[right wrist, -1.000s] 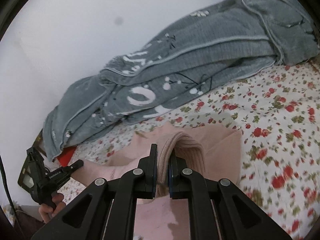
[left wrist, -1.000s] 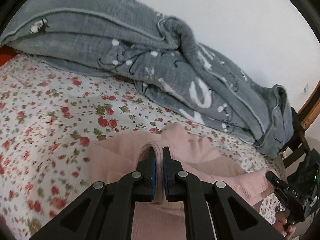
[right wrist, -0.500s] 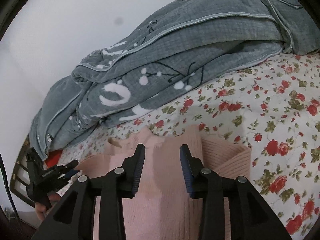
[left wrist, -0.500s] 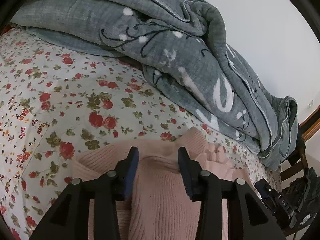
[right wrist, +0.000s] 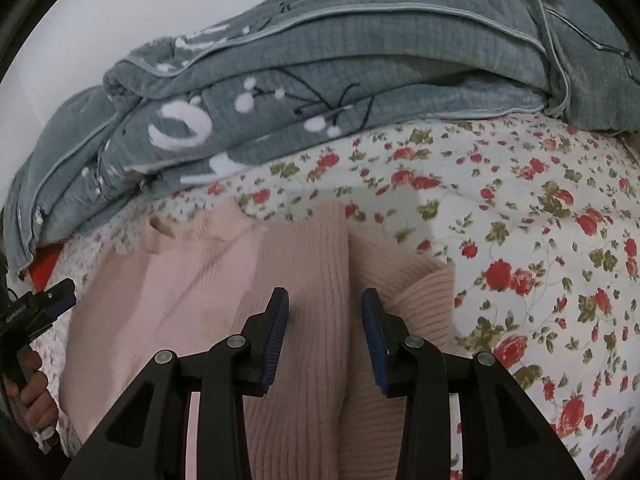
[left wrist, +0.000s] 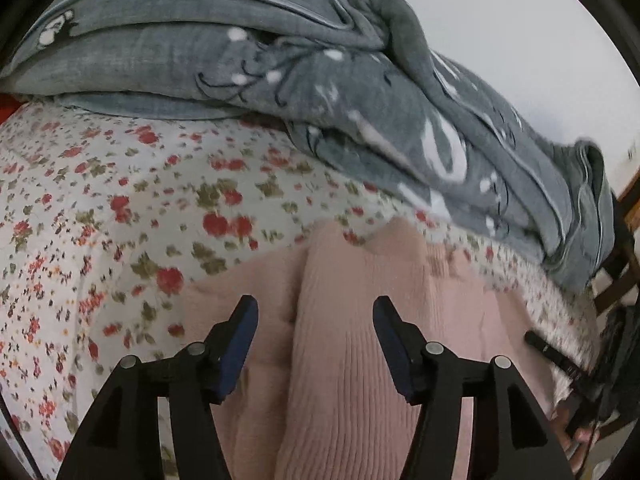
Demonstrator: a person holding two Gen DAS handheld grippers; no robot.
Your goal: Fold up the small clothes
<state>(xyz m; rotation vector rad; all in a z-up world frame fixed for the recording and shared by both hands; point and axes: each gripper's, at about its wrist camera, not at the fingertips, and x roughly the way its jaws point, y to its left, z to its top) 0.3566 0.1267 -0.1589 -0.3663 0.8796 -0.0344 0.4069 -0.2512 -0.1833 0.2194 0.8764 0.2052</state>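
A pink ribbed knit garment [left wrist: 352,320] lies on the flowered bed sheet [left wrist: 100,208], with a raised fold running down its middle. My left gripper [left wrist: 315,310] hovers just over that fold; its jaws are opening and the pads do not press on the cloth. In the right wrist view the same pink garment [right wrist: 300,280] shows a ribbed fold between the pads of my right gripper [right wrist: 325,304], which stands open above it without pinching it. Each gripper appears at the other view's edge, held by a hand [right wrist: 34,392].
A bunched grey blanket [left wrist: 320,80] with white markings lies along the far side of the bed against a white wall. Flowered sheet [right wrist: 540,240] spreads to the garment's outer sides. Dark wooden furniture [left wrist: 624,280] stands past the bed's right edge.
Both grippers were shut on pinched folds of the pink garment a second ago. They have let go, opened and sunk toward the bed, and the garment now lies flatter.
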